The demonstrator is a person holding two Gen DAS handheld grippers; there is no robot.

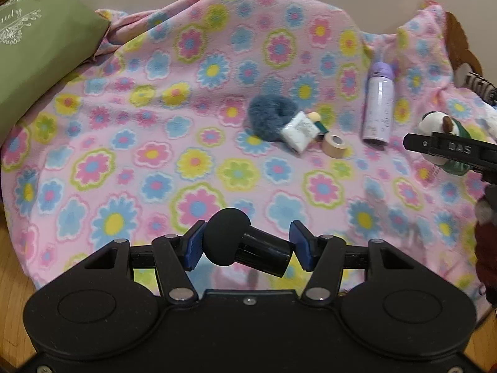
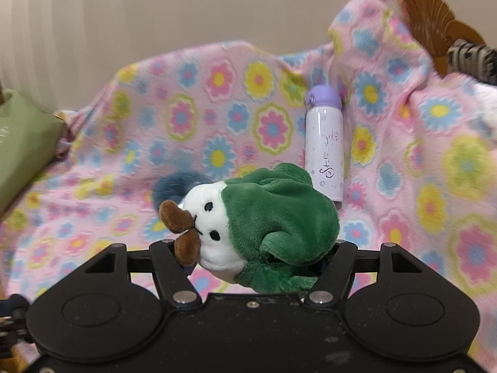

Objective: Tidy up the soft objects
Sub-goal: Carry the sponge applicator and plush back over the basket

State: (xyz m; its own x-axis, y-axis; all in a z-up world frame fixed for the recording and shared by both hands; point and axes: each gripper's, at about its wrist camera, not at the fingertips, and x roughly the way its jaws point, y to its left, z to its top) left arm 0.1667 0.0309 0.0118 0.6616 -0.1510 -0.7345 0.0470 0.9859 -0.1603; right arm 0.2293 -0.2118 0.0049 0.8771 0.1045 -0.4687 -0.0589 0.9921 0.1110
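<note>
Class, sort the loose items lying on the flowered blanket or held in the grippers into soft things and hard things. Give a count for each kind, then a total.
Soft: 2, the blue scrunchie and the plush toy.
Hard: 5, the purple bottle, the tape roll, the white box, the small green-and-cream item, the black microphone.
Total: 7

A: Setting?

B: A home, most likely a bedroom or sitting room.

A: Evidence?

B: Item one, a pink flowered fleece blanket (image 1: 192,130) spread over soft furniture. Item two, a green embroidered cushion (image 1: 40,52) at its edge. Item three, carved wooden furniture (image 2: 431,15) behind. Item four, wood flooring (image 1: 12,267). Item five, a plain cream wall (image 2: 155,9).
</note>
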